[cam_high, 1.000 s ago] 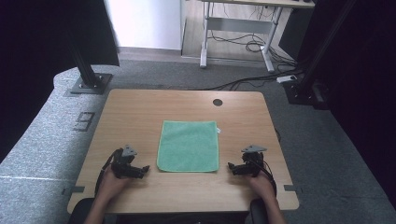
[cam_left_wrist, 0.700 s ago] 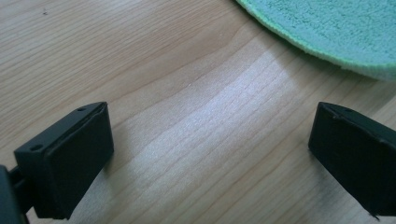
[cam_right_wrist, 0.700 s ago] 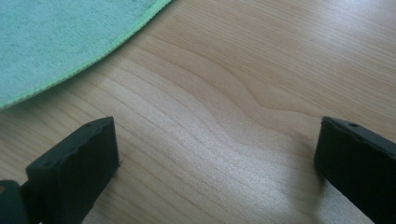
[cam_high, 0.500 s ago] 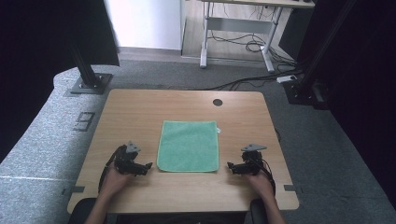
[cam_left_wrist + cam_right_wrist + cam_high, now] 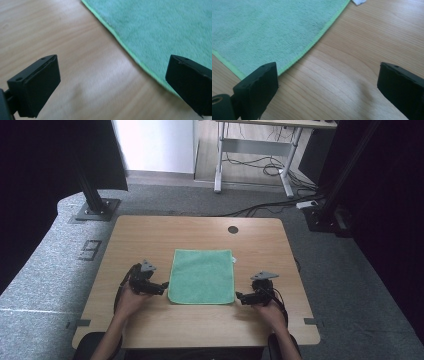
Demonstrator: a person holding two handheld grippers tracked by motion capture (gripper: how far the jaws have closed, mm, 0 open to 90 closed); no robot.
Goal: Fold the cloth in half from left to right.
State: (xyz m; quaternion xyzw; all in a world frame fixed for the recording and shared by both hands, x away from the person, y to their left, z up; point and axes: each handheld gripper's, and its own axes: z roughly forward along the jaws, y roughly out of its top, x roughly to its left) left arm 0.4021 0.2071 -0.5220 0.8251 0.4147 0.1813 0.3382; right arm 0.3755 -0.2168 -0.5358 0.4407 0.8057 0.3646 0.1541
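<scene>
The green cloth (image 5: pixel 202 276) is lying flat and spread out on the wooden desk (image 5: pixel 150 232), toward the near half, squarely between the 2 hands. A small white tag (image 5: pixel 233 258) is sticking out at its far right corner.

The left tongs (image 5: pixel 162 287) are sitting just beside the cloth's left edge, near the near-left corner, aiming inward at it. In the left gripper view those tongs (image 5: pixel 112 86) are standing wide apart, 1 jaw over bare wood and the other over the cloth's (image 5: pixel 160 30) bright green hem, pinching nothing.

Over on the other side, the right tongs (image 5: pixel 240 296) are pointing at the near-right corner, just beside it. The right gripper view is showing those tongs (image 5: pixel 328 91) spread wide as well, with the cloth's (image 5: pixel 269 27) edge running diagonally past 1 jaw and plain wood under the other; the tag (image 5: pixel 359 2) is peeking in at the top.

Both of the person's forearms are coming in from the near edge of the desk, each hand gripping its tool low over the surface. A round cable hole (image 5: pixel 233 229) is showing in the desk beyond the cloth.
</scene>
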